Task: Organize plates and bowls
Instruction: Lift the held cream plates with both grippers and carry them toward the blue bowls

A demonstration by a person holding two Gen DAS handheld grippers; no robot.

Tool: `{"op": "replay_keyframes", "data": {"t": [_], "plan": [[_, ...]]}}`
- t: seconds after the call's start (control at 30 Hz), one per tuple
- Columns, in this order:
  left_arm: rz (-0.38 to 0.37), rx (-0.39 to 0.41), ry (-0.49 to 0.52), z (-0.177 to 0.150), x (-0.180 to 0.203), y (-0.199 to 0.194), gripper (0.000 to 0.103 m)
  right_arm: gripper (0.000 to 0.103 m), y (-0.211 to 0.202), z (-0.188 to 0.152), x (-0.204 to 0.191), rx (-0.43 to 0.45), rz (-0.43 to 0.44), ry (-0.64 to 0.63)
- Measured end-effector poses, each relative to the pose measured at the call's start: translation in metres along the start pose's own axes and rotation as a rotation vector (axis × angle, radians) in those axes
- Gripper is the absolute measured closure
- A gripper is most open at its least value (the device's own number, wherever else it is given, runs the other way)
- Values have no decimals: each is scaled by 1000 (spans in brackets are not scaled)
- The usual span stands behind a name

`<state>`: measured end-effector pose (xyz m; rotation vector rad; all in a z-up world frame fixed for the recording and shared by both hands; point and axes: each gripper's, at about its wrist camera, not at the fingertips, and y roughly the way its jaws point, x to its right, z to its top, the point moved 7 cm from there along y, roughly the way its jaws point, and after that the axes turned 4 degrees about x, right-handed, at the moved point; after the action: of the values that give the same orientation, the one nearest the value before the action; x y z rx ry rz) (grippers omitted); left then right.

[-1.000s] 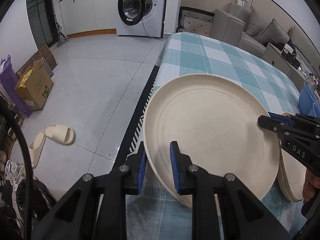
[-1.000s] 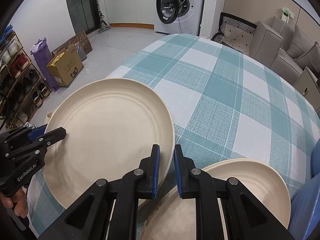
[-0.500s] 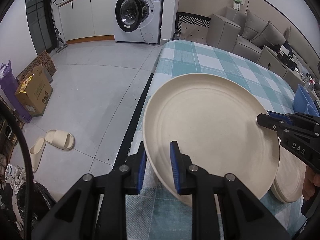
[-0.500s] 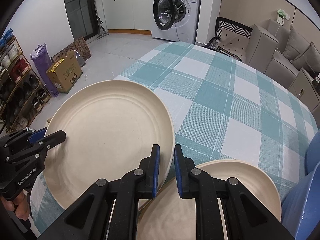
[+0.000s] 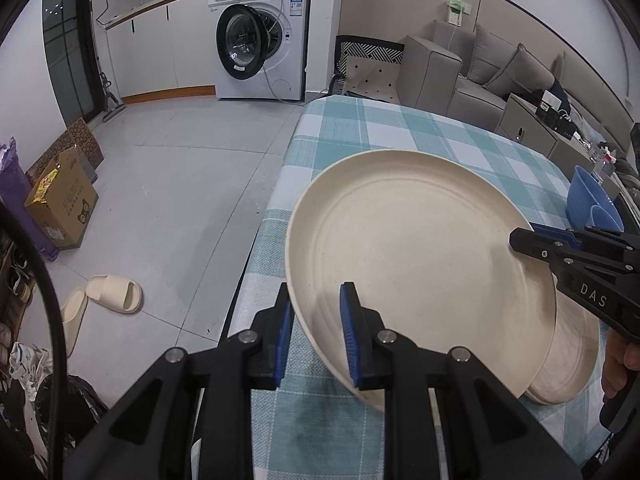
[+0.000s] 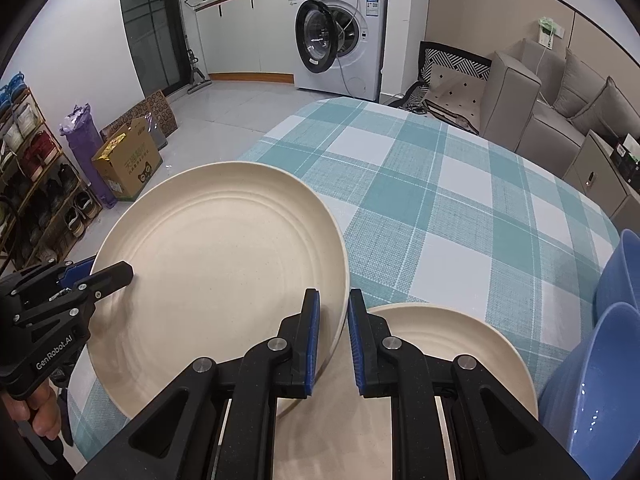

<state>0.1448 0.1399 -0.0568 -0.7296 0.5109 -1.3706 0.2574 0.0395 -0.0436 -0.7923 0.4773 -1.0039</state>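
A large cream plate (image 5: 420, 256) is held above the checked tablecloth by both grippers. My left gripper (image 5: 316, 332) is shut on its near-left rim. My right gripper (image 6: 332, 340) is shut on its opposite rim (image 6: 340, 280) and shows at the right of the left wrist view (image 5: 532, 240). The plate (image 6: 216, 276) is tilted and partly overlaps a second cream plate (image 6: 448, 344) lying on the table, also seen in the left wrist view (image 5: 572, 360). Blue bowls (image 6: 600, 368) stand to the right of that plate, also in the left wrist view (image 5: 592, 204).
The table with the teal checked cloth (image 6: 440, 208) ends at its left edge (image 5: 264, 236) above the tiled floor. On the floor are slippers (image 5: 116, 292) and a cardboard box (image 5: 60, 204). A washing machine (image 5: 264, 36) and a grey sofa (image 6: 560, 96) stand beyond.
Both grippers have lifted the big plate and carried it to the right, so that it now overlaps the second plate more. Both grips are unchanged.
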Motion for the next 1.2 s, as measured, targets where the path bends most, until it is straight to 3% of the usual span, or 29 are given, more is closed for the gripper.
{"op": "replay_keyframes", "data": {"t": [1.2], "plan": [[-83, 39, 108, 0, 69, -18, 82, 88, -69, -45, 56, 51, -44, 139]]}}
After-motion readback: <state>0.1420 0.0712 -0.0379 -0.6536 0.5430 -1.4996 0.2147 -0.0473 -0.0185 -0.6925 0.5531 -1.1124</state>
